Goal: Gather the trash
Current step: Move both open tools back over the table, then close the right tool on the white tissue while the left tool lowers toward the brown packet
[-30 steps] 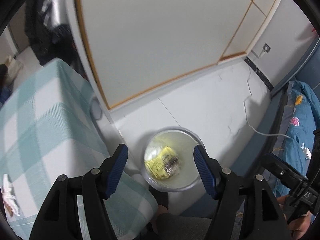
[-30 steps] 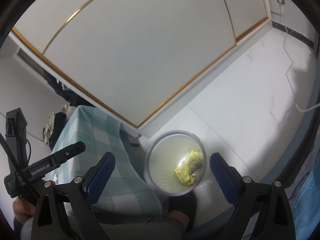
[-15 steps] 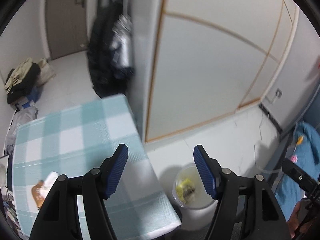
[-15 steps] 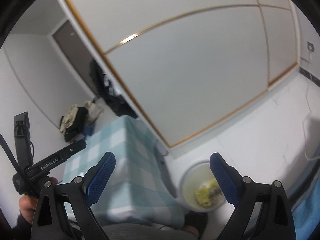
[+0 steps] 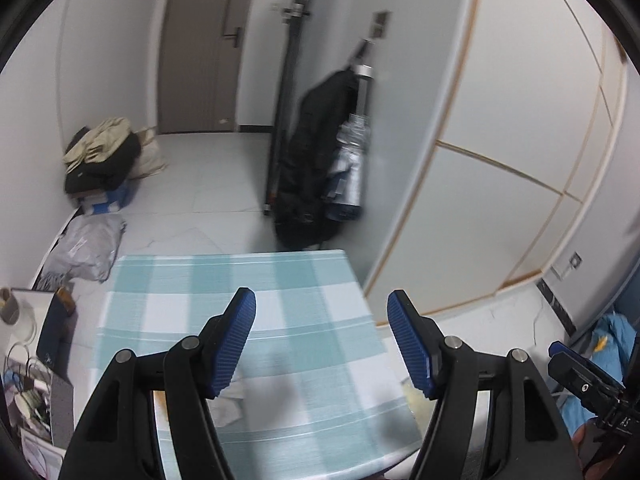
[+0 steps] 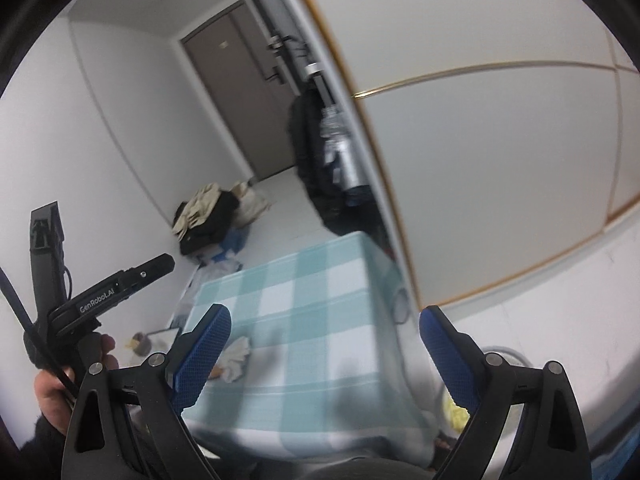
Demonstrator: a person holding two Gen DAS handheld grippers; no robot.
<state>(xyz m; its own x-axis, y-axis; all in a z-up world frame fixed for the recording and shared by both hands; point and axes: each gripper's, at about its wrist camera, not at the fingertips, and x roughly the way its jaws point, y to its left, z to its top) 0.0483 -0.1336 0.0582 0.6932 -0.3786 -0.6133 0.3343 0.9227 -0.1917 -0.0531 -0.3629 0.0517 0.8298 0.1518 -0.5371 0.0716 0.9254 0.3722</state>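
Since a second ago both my views swung up off the trash bin and onto the table. My left tongs (image 5: pixel 322 340): two blue pads spread well apart, nothing between them. My right tongs (image 6: pixel 324 354): also two pads wide apart, holding nothing. One table with a teal-and-white check cloth (image 5: pixel 280 300) fills the middle of both views. One crumpled white paper (image 5: pixel 230 400) lies on the cloth at about 8 o'clock in the left view, partly behind my left pad; the right view shows it near the left pad too. One trash bin (image 6: pixel 500 376) sits on the floor just beside the table at 4 o'clock, with yellow trash (image 6: pixel 456 414) in it, count unclear. My left hand (image 6: pixel 52 396) grips the other tool's handle at 8 o'clock in the right view. One brown door (image 5: pixel 196 48) at 11 o'clock, one pile of clothes (image 5: pixel 100 156) at 10 o'clock, one black bag (image 5: pixel 320 160) hanging at 12 o'clock.
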